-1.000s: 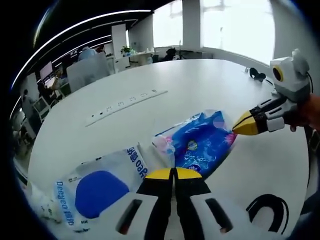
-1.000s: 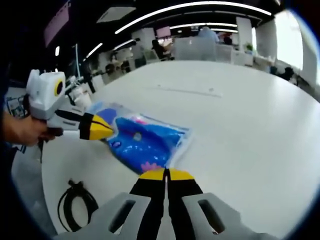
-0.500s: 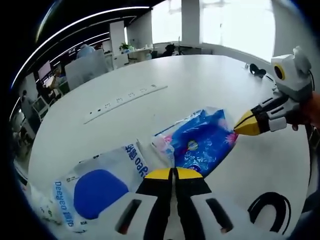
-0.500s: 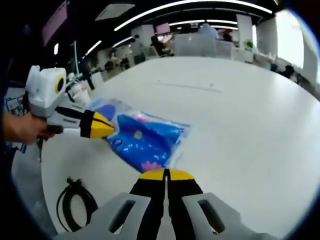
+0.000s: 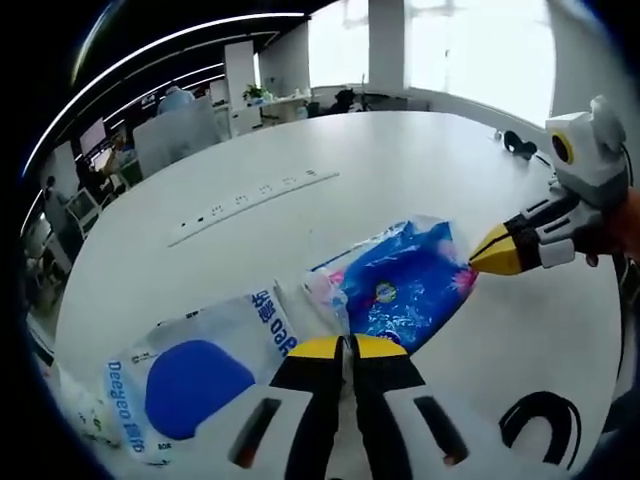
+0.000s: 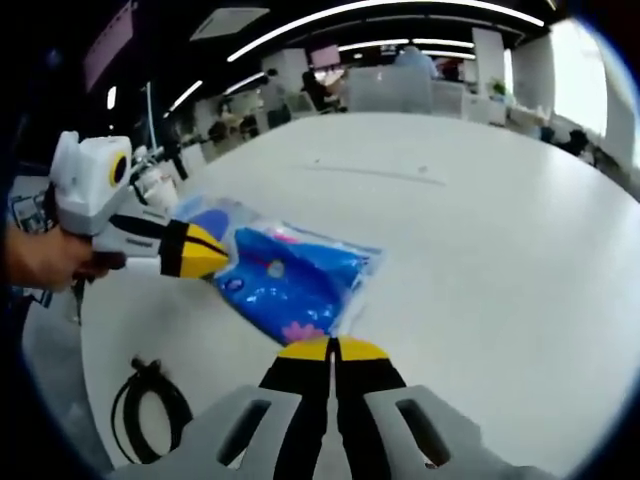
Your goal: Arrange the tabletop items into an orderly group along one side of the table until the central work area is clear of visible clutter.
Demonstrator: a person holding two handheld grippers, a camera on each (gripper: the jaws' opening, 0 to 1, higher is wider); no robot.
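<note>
Lying at centre frame in the left gripper view, the blue packet point(image 5: 405, 290) runs its long axis from lower left to upper right, just above the left gripper point(image 5: 348, 347), whose jaws are pressed together on nothing. The right gripper point(image 5: 484, 255), also closed and empty, noses in from the right edge near the packet's upper right corner. A white pouch point(image 5: 200, 365) sits lower left, overlapping the packet's end; a black cable point(image 5: 540, 430) lies lower right. Judging by this, the left gripper is nearer and the packet lies straight ahead of it
</note>
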